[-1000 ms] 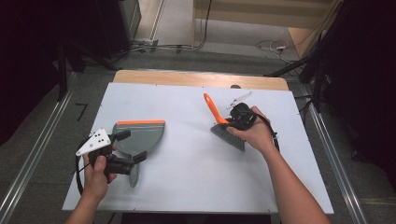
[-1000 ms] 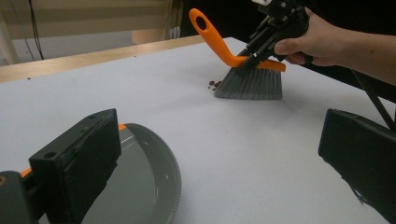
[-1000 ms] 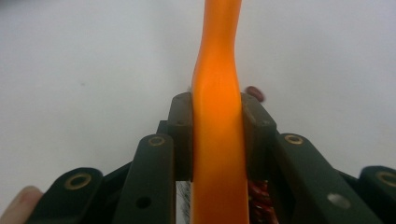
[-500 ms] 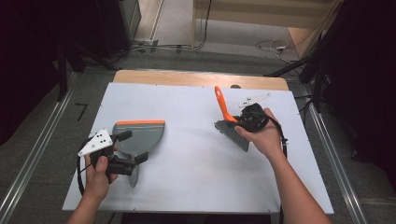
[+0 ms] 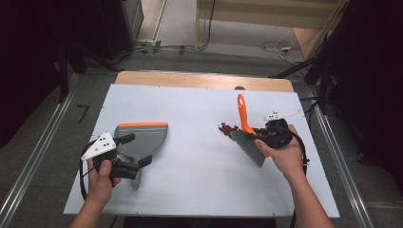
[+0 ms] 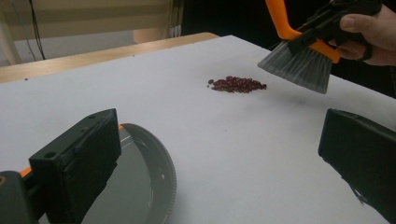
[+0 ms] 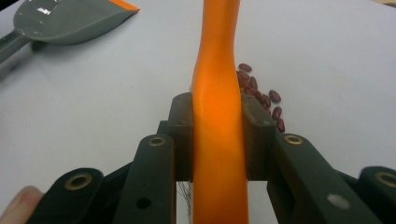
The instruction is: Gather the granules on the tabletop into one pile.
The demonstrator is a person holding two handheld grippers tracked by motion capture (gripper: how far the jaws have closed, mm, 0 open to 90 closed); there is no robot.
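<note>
Right hand-held gripper (image 5: 266, 135): jaws clamped on the orange handle of the brush (image 5: 247, 135) — bristles lifted off the table (image 5: 199, 190), angled down toward the person's side.
Left hand-held gripper (image 5: 135, 164): jaws spread wide in its own view, straddling the dustpan's grey handle; whether they touch it cannot be told.
Dustpan (image 5: 142, 140): flat on the table's left half, orange lip facing the far edge.
Beans (image 5: 228, 128): small red pile just left of the bristles — on the right half, well in from every edge.
Open room: bare white surface between dustpan and beans.
</note>
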